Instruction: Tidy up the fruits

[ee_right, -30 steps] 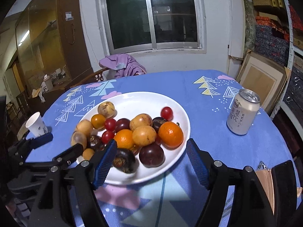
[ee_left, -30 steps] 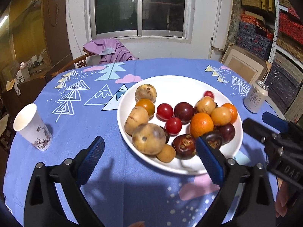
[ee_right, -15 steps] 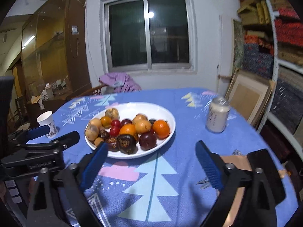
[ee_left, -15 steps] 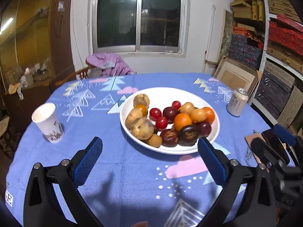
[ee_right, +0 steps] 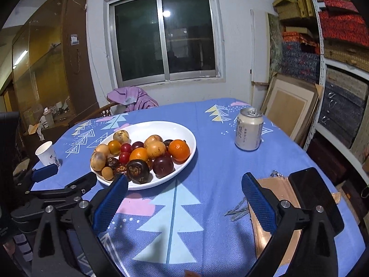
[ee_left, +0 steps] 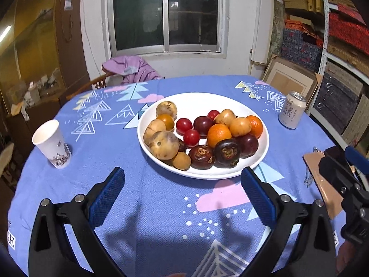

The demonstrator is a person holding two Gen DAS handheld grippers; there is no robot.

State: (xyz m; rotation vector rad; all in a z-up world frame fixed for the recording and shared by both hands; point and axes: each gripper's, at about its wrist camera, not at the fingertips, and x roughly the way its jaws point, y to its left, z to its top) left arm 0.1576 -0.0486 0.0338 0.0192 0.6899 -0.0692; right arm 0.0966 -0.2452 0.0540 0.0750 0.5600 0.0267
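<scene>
1. The mixed fruits [ee_left: 203, 136] (tan, orange, red, dark purple) all lie heaped on the round white ceramic plate [ee_left: 230, 101] at the middle of the blue patterned tablecloth [ee_left: 161, 207]; none lies off the plate.
2. The left gripper [ee_left: 182, 191] hangs just short of the plate's near rim, jaws spread wide, holding nothing.
3. The right gripper [ee_right: 184, 196] sits to the plate's near right, equally wide and empty.
4. The plate lies straight ahead of the left gripper, which is nearer; it fits both sorted and unsorted fruit.
</scene>
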